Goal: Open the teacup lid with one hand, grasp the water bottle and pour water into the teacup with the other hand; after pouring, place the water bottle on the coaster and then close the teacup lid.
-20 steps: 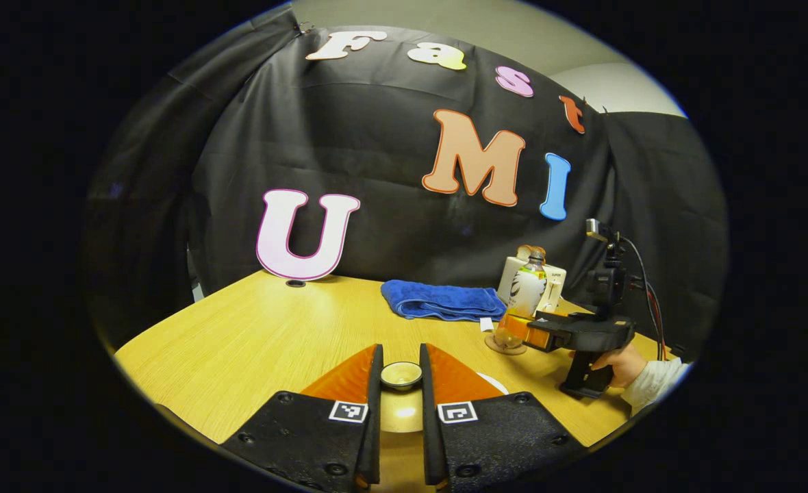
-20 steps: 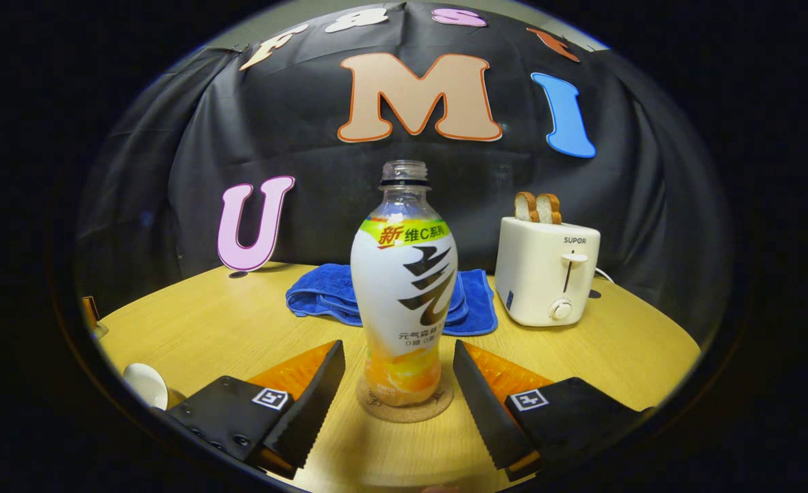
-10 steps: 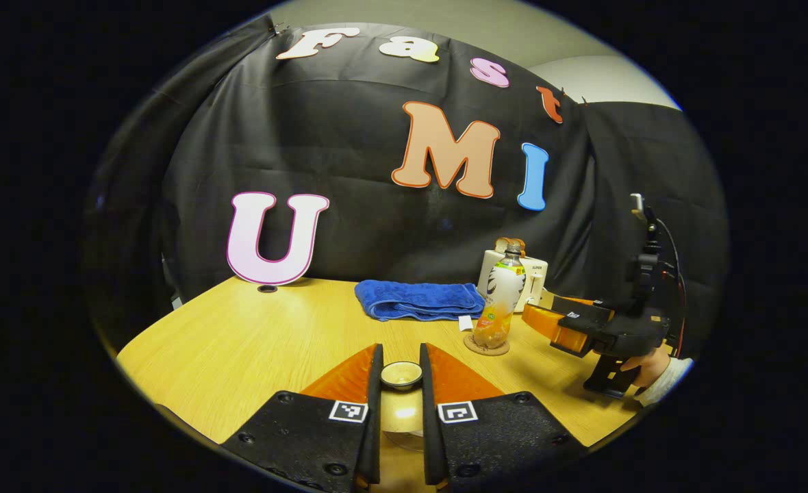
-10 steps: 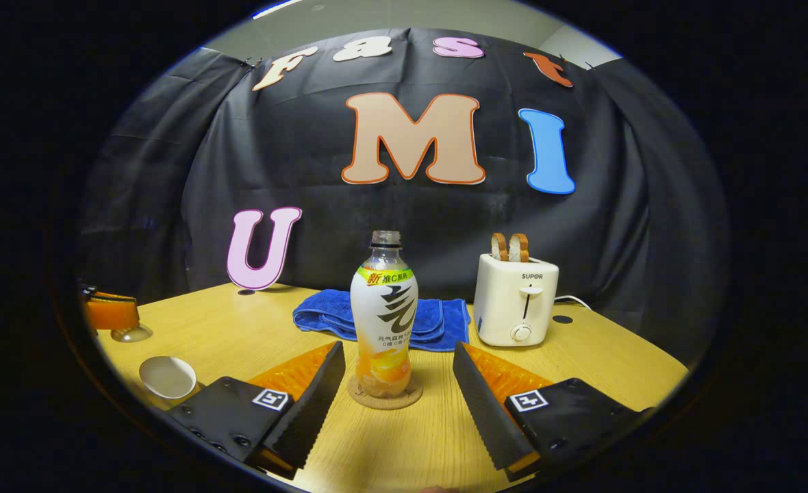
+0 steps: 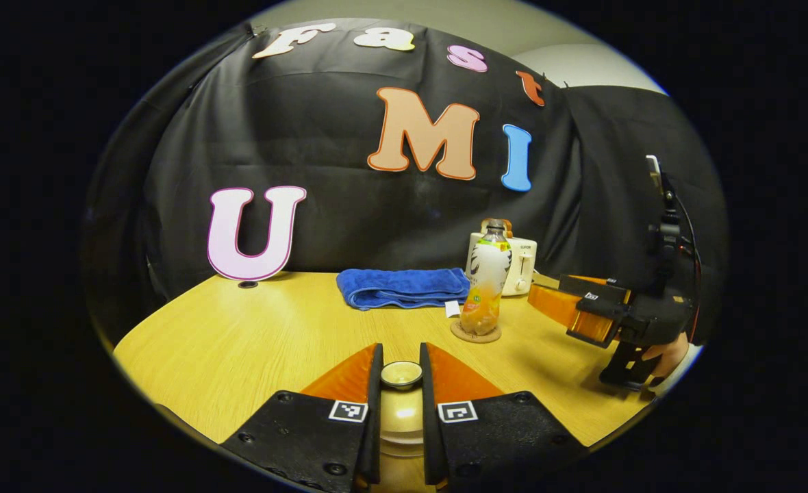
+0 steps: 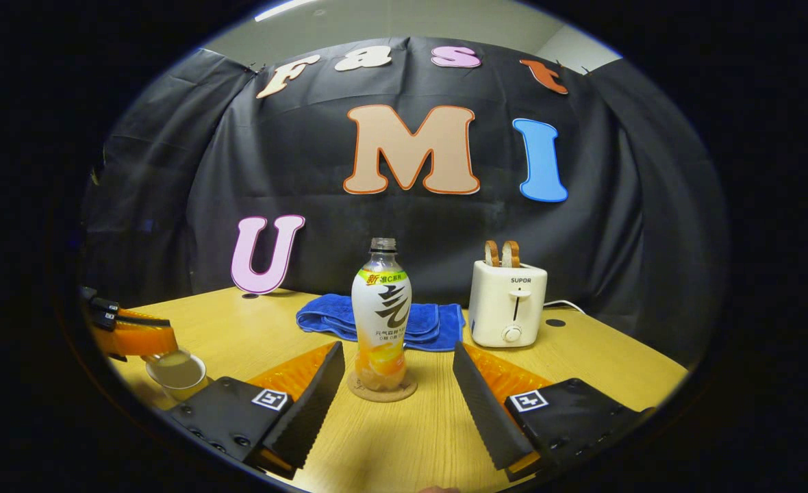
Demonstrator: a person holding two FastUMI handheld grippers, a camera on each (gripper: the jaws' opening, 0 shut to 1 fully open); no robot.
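With the water bottle (image 6: 381,318) parked on its coaster (image 6: 382,387), our right gripper (image 6: 397,394) fingers gape; the left gripper (image 5: 400,383) pinches the teacup lid (image 5: 401,374) above the teacup (image 6: 177,373).

I read "SUPOR" on the toaster (image 6: 508,304); the water bottle (image 6: 381,315) carries printed Chinese characters; square coded markers sit on each hand-held gripper

Soft overhead light brightens my tabletop (image 6: 602,356); the fisheye bends everything at the edges, and the focus is sharp.
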